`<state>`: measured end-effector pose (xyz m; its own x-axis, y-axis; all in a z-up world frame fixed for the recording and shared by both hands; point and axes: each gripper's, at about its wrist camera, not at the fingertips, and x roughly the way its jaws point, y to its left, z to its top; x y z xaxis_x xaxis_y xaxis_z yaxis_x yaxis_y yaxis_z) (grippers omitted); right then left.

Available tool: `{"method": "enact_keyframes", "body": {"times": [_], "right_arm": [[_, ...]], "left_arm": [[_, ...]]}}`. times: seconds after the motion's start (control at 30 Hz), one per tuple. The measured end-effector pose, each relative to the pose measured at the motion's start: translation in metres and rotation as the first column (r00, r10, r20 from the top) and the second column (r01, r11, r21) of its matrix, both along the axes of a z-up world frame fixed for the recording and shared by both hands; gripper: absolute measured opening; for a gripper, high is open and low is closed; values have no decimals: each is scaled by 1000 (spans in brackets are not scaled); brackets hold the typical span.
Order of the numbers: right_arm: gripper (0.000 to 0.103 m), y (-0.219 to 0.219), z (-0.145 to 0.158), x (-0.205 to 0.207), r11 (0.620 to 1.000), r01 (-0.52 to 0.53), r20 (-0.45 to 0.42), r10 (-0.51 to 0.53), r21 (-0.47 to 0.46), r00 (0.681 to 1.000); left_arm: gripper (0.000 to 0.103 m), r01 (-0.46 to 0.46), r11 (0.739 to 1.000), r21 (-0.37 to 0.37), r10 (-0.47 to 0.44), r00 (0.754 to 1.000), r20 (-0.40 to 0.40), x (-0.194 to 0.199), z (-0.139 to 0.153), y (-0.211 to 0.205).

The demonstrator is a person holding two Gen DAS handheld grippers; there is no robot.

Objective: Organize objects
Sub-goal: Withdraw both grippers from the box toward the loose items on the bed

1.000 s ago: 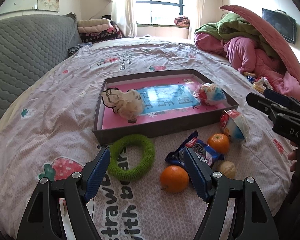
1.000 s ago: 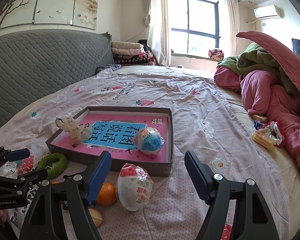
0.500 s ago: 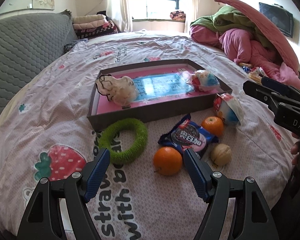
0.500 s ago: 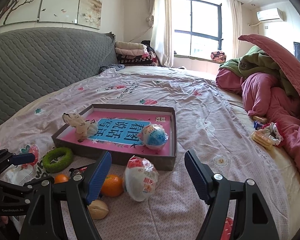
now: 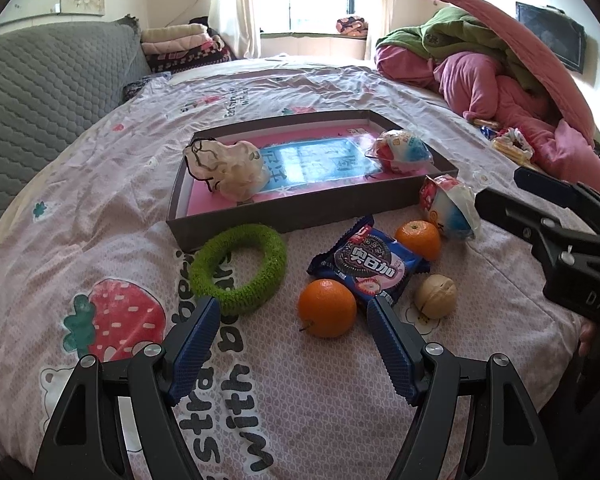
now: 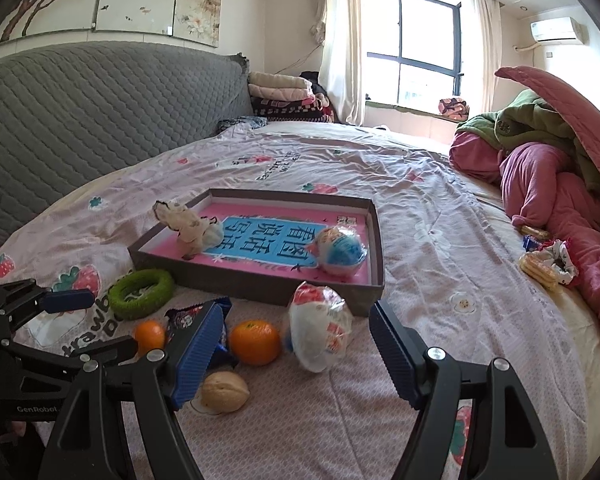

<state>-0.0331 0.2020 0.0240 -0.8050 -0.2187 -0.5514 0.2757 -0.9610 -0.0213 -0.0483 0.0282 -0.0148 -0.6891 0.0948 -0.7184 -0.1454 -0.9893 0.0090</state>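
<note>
Both grippers are hovering wide open and empty over a strawberry-print bedspread: the left gripper is facing the nearer orange, the right gripper a wrapped toy egg lying just outside the shallow box, where 2 items are already sitting.

Daylit window, grey quilted headboard, strawberry-print bedspread

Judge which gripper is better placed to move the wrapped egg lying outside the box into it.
Right. The wrapped egg lies just ahead of the open right gripper, near the line between its fingers, close beside the box. The open left gripper faces an orange instead.
</note>
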Motion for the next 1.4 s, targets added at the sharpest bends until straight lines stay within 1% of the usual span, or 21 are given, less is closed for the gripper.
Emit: {"method": "enact_keyframes", "body": {"times": [0.73,1.2,1.4], "right_arm": [[75,-17,-21,19,999,-45,79,43,25,996],[75,-20,-28,28,998,-57,105,54,28,993],[75,-23,-32,30,997,-65,119,60,32,991]], "left_arm": [[77,-9,1000,27,8,999,39,2,-6,-4],[77,-4,999,47,1,999,50,8,-6,-5],[77,-5,998,70,-1,997,78,7,-10,-7]]}}
